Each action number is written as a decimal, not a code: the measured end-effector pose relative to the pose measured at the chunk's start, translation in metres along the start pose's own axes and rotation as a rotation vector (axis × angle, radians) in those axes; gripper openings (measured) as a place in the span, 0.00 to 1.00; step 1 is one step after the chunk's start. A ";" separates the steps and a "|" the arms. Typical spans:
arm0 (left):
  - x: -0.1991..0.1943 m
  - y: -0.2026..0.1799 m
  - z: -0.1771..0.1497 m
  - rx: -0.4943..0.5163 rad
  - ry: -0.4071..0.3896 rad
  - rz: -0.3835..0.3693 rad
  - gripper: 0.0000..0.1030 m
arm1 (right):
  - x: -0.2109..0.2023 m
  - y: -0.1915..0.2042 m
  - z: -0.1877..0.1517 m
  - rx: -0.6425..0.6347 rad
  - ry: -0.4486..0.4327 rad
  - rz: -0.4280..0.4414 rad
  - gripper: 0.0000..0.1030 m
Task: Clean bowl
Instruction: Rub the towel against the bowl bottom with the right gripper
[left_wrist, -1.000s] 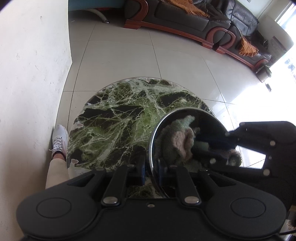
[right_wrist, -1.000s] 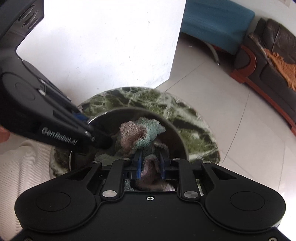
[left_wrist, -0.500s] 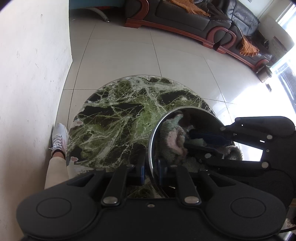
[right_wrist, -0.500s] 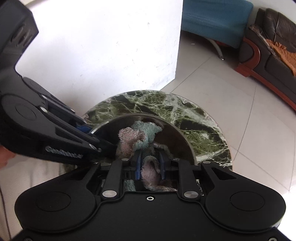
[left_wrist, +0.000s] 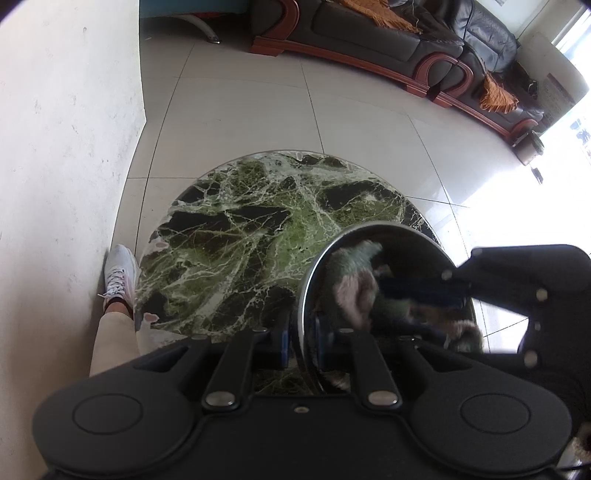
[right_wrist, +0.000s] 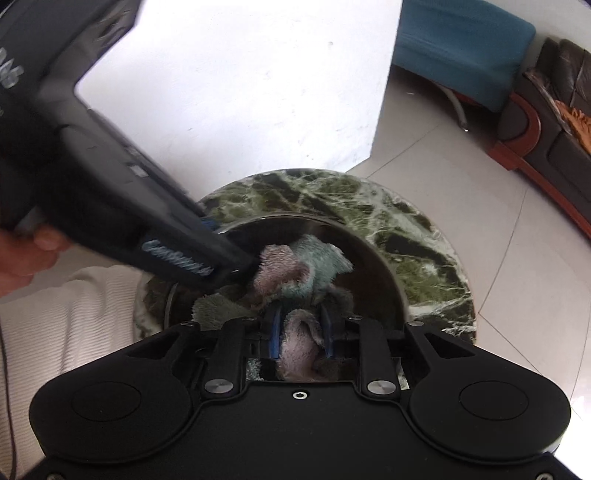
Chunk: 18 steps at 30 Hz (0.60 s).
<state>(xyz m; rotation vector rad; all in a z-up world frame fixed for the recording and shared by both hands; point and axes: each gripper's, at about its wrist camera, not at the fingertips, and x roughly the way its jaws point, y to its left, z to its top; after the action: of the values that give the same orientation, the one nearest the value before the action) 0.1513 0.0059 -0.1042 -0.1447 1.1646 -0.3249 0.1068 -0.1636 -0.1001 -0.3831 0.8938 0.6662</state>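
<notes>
A shiny steel bowl (left_wrist: 388, 229) stands on a round green marble table (left_wrist: 240, 236). My left gripper (left_wrist: 301, 338) is shut on the bowl's near rim, one finger inside and one outside. Inside the bowl lies a fuzzy pink and teal cloth (left_wrist: 351, 273). In the right wrist view my right gripper (right_wrist: 301, 328) reaches into the bowl (right_wrist: 373, 254) with a fold of the cloth (right_wrist: 291, 269) between its blue pads; its jaws are opening slightly while the pads still touch the cloth. The left gripper (right_wrist: 236, 258) crosses that view from the upper left, blurred.
A white wall runs along the table's left side, with a person's white shoe (left_wrist: 120, 271) and leg beside it. A hand (right_wrist: 26, 254) holds the left gripper. A dark leather sofa (left_wrist: 388, 48) and a blue chair (right_wrist: 461, 48) stand across the tiled floor.
My right gripper has shifted inside the bowl and dragged the cloth with it, so the cloth's folds lie differently. The left gripper has kept its hold on the rim.
</notes>
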 end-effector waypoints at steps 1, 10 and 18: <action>0.000 0.000 0.000 0.000 -0.002 -0.002 0.13 | 0.000 -0.005 -0.001 0.013 0.003 -0.006 0.22; 0.003 -0.003 0.002 0.011 0.002 -0.010 0.13 | -0.014 0.012 -0.011 -0.020 0.012 0.044 0.22; 0.002 0.000 0.004 0.003 0.002 -0.006 0.14 | -0.001 -0.002 -0.004 -0.016 0.011 -0.005 0.25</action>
<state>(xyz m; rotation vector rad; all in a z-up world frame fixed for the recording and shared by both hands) 0.1553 0.0052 -0.1042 -0.1448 1.1657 -0.3321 0.1051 -0.1680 -0.1013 -0.4036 0.8984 0.6678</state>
